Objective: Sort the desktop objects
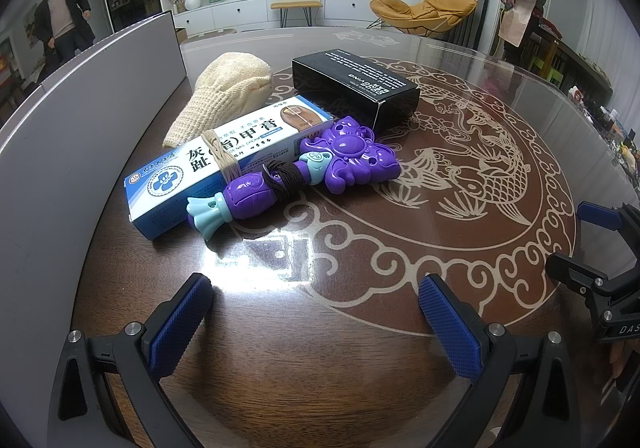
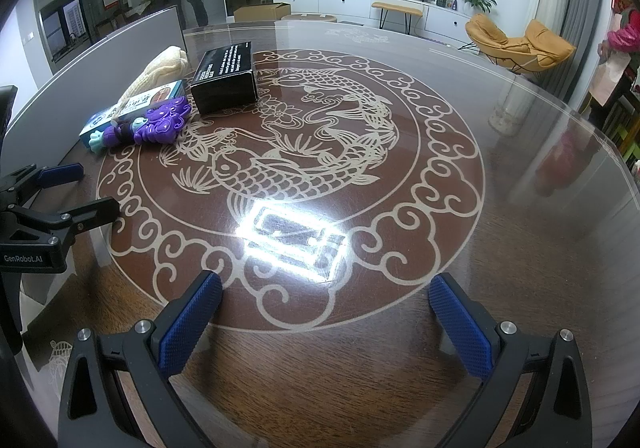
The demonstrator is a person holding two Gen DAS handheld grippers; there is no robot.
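4 objects cluster at the far-left part of the round glass-topped table (image 2: 520, 208): a purple toy (image 1: 320, 164) leaning on a blue-and-white cream box (image 1: 224, 164) bound with a rubber band; behind them a cream knitted cloth (image 1: 228, 92), and just right of it a black box (image 1: 356, 88); a grey panel (image 1: 80, 120) stands along the left; the left gripper (image 1: 316, 312) hovers just short of the toy, fingers spread wide and empty; the right gripper (image 2: 326, 312) is likewise spread wide over the fish pattern, well apart from the cluster
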